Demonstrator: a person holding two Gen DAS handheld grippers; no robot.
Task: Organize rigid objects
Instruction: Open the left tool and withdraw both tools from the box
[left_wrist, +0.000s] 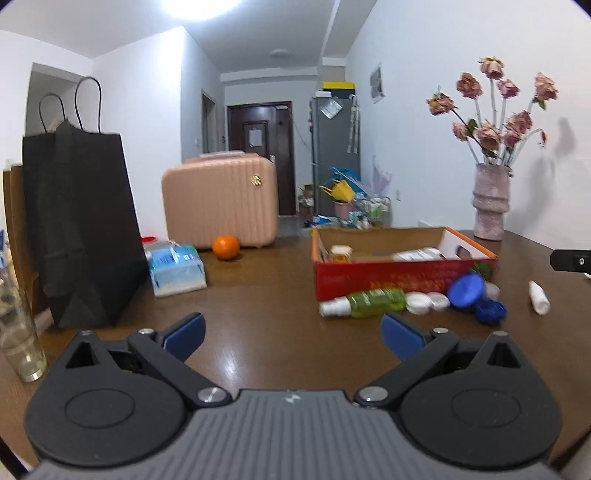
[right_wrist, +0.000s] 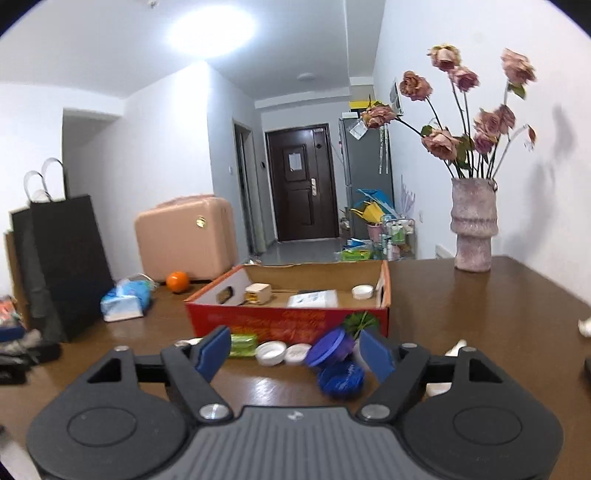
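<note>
A red cardboard box (left_wrist: 399, 282) (right_wrist: 288, 319) stands open on the brown table and holds a few small items. In front of it lie a green bottle (left_wrist: 373, 302) (right_wrist: 242, 344), two white lids (left_wrist: 419, 302) (right_wrist: 271, 352), a blue-capped jar (left_wrist: 466, 290) (right_wrist: 327, 347) and a blue round object (left_wrist: 491, 311) (right_wrist: 340, 379). A white tube (left_wrist: 538, 302) lies to the right. My left gripper (left_wrist: 293, 338) is open and empty, short of the bottle. My right gripper (right_wrist: 295, 354) is open and empty, just in front of the lids and blue jar.
A black paper bag (left_wrist: 79, 229) (right_wrist: 61, 266), a tissue pack (left_wrist: 176, 268) (right_wrist: 125, 300), an orange (left_wrist: 226, 247) (right_wrist: 177, 281) and a pink case (left_wrist: 219, 201) (right_wrist: 186, 236) stand at the left. A vase of flowers (left_wrist: 490, 201) (right_wrist: 473, 225) stands back right. A glass (left_wrist: 16, 332) is near left.
</note>
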